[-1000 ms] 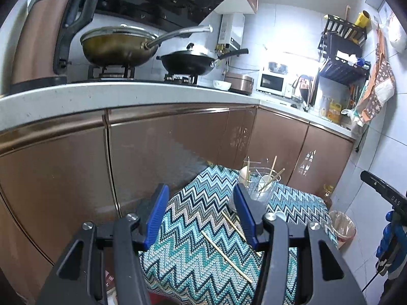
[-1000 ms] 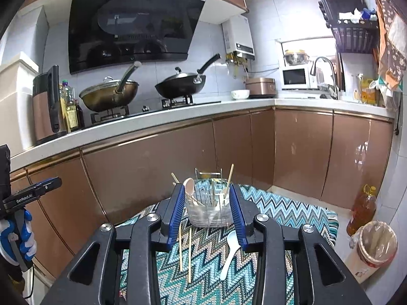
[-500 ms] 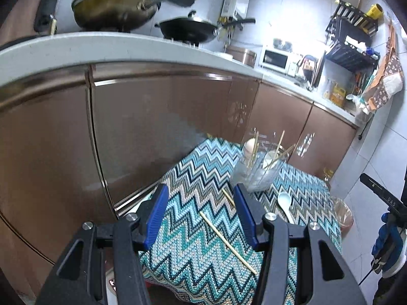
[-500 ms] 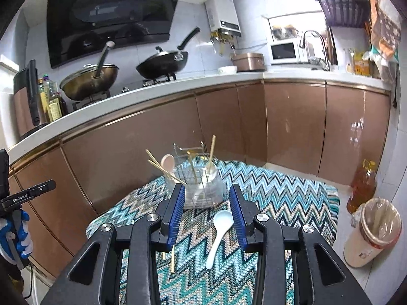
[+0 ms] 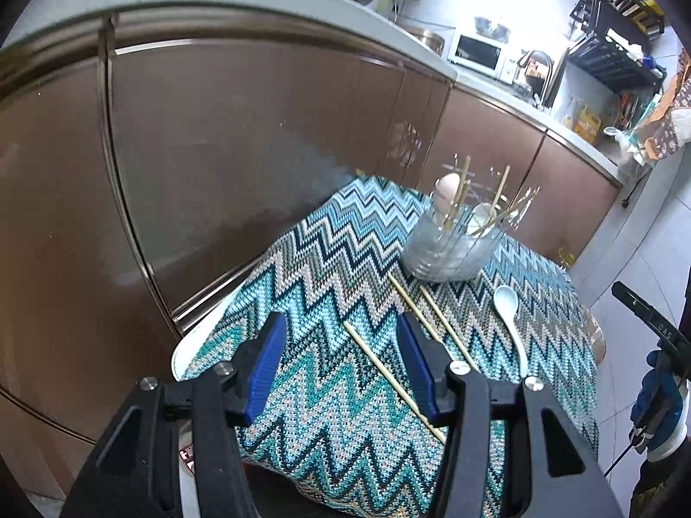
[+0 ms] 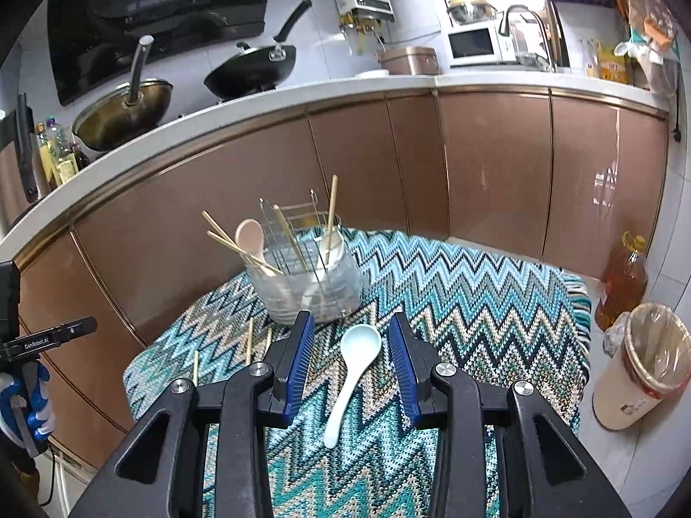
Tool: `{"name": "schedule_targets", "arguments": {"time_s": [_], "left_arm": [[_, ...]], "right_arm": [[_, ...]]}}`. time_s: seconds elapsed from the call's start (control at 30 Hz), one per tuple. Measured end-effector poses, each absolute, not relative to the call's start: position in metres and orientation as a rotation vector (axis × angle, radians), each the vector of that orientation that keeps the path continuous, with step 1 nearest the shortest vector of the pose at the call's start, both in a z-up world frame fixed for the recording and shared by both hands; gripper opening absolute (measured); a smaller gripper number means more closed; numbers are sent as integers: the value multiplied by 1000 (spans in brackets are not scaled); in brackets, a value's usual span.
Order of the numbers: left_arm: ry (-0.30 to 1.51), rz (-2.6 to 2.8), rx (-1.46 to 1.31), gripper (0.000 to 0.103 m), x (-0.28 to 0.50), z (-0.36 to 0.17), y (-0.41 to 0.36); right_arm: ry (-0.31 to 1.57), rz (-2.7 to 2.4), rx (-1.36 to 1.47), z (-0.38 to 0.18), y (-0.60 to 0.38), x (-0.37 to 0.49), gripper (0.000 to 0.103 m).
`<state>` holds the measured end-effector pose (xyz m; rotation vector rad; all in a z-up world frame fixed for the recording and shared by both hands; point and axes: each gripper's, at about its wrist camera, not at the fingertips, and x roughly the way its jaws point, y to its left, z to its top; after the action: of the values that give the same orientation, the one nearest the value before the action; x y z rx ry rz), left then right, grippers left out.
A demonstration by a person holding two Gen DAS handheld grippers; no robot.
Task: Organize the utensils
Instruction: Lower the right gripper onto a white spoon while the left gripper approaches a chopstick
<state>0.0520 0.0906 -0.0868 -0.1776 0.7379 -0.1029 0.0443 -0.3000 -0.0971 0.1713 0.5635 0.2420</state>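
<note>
Black left tongs (image 6: 71, 329) lettered "GenRobot.AI", right tongs (image 5: 648, 317) marked "DAS"

A pale white spoon (image 6: 352, 371) lies on a teal, blue and beige zigzag cloth (image 6: 466, 302).

a black wok (image 6: 250, 75) and brass-coloured pan (image 6: 123, 112) sit on the stove; a white microwave (image 6: 473, 45), oil bottle (image 6: 622, 282), lined bin (image 6: 641, 367).
</note>
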Motion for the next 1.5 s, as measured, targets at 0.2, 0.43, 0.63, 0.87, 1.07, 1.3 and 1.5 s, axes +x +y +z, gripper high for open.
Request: {"name": "schedule_targets", "arguments": {"time_s": [0.2, 0.43, 0.63, 0.87, 1.07, 1.3, 1.5], "left_arm": [[785, -116, -197, 51, 67, -104, 90], [850, -130, -240, 51, 86, -124, 89], [922, -145, -285, 51, 101, -141, 91], [991, -147, -306, 51, 113, -156, 92], [1025, -163, -331, 51, 121, -164, 90], [1065, -185, -394, 50, 137, -175, 84], [1122, -175, -448, 50, 159, -186, 75]], "right_arm": [[613, 243, 169, -115, -301, 61, 36], [665, 259, 158, -130, -298, 80, 36], [714, 285, 140, -143, -292, 96, 36], [758, 314, 108, -155, -292, 112, 36], [779, 321, 105, -164, -295, 121, 36], [797, 330, 101, -172, -298, 129, 36], [835, 373, 125, -179, -298, 143, 36]]}}
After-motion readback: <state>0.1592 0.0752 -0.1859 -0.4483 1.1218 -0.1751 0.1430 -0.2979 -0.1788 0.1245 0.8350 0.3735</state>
